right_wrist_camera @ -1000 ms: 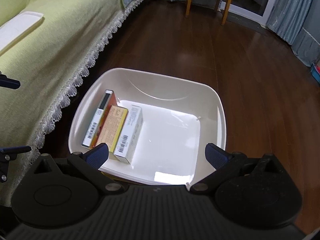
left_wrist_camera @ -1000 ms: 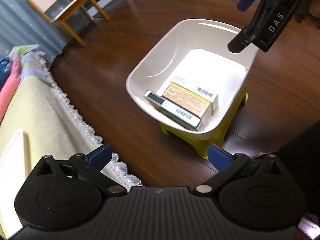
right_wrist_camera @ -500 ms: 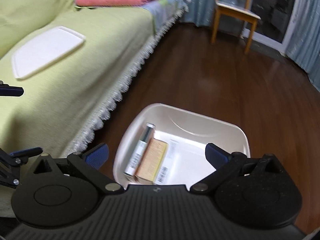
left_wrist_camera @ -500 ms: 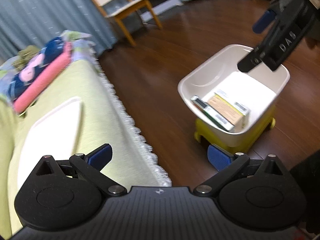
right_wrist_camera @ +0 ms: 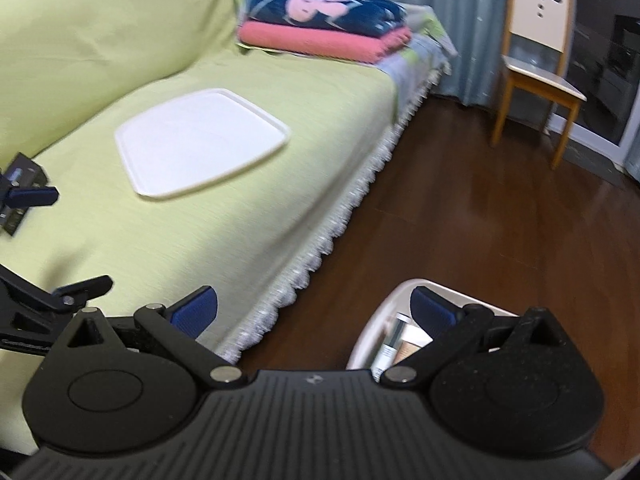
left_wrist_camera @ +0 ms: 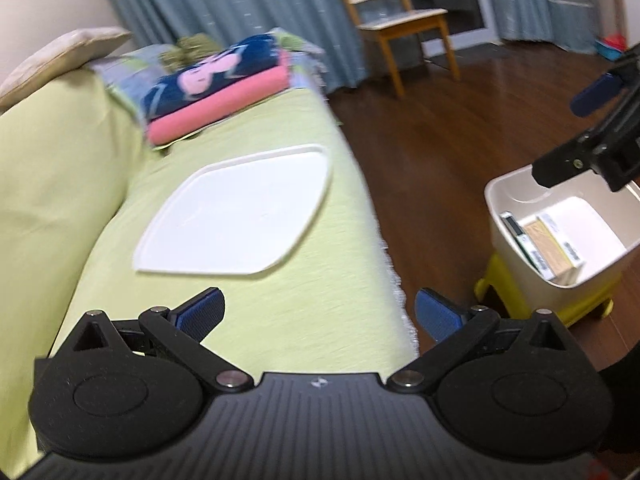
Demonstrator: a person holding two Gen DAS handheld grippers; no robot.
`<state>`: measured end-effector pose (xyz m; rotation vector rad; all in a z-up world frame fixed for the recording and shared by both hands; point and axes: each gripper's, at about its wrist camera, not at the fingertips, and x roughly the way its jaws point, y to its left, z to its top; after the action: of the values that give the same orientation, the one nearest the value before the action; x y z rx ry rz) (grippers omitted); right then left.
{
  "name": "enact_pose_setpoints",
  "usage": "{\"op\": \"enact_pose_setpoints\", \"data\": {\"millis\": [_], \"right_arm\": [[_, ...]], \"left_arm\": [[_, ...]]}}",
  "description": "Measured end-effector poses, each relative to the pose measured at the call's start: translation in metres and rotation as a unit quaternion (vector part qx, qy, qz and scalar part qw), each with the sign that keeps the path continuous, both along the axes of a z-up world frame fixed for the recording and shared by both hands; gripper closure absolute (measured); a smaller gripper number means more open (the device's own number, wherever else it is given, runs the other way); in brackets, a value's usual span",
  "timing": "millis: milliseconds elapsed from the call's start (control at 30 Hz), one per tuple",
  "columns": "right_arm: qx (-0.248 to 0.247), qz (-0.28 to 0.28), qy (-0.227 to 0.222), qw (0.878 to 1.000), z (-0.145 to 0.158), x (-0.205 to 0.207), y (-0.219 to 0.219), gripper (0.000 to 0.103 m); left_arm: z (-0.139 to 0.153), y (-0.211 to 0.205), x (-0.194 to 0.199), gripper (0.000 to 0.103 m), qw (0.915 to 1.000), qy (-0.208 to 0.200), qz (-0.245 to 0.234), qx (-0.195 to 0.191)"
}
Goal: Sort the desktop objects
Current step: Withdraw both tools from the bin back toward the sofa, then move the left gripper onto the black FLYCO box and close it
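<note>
A white tub (left_wrist_camera: 512,196) sits on a yellow stool (left_wrist_camera: 560,304) on the floor at the right, holding three flat boxes (left_wrist_camera: 548,244) laid side by side. The right wrist view shows only the tub's near rim (right_wrist_camera: 384,308) and the box ends (right_wrist_camera: 400,344), low behind my fingers. My left gripper (left_wrist_camera: 320,314) is open and empty above the green-covered sofa. My right gripper (right_wrist_camera: 314,314) is open and empty too, hovering between the sofa edge and the tub. A white lid-like tray (left_wrist_camera: 240,220) lies flat on the sofa seat (right_wrist_camera: 200,142).
Folded pink and navy blankets (right_wrist_camera: 328,24) are stacked at the sofa's far end. A wooden chair (right_wrist_camera: 536,64) stands by blue curtains at the back. The sofa cover's lace fringe (right_wrist_camera: 320,248) hangs over dark wood floor (right_wrist_camera: 500,216).
Both grippers have tilted up and away from the tub toward the sofa. The tub has slid to the right edge in the left view and to the bottom in the right view.
</note>
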<state>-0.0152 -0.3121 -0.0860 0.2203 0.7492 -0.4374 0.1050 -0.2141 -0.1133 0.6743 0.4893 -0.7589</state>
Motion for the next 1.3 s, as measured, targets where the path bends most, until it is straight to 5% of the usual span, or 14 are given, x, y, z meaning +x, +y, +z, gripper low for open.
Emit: {"op": "enact_pose_setpoints", "data": {"millis": [433, 767, 1300], "right_arm": [[0.055, 0.071, -0.076, 0.993, 0.017, 0.048, 0.044, 0.001], [0.124, 0.118, -0.147, 0.974, 0.005, 0.092, 0.089, 0.001], [0.219, 0.176, -0.147, 0.948, -0.024, 0.216, 0.147, 0.001]], "left_arm": [[0.007, 0.082, 0.031, 0.001, 0.9876, -0.022, 0.154, -0.02], [0.001, 0.14, 0.041, 0.001, 0.9603, -0.057, 0.273, -0.016], [-0.018, 0.208, 0.089, 0.001, 0.9246, -0.059, 0.372, -0.057]]}}
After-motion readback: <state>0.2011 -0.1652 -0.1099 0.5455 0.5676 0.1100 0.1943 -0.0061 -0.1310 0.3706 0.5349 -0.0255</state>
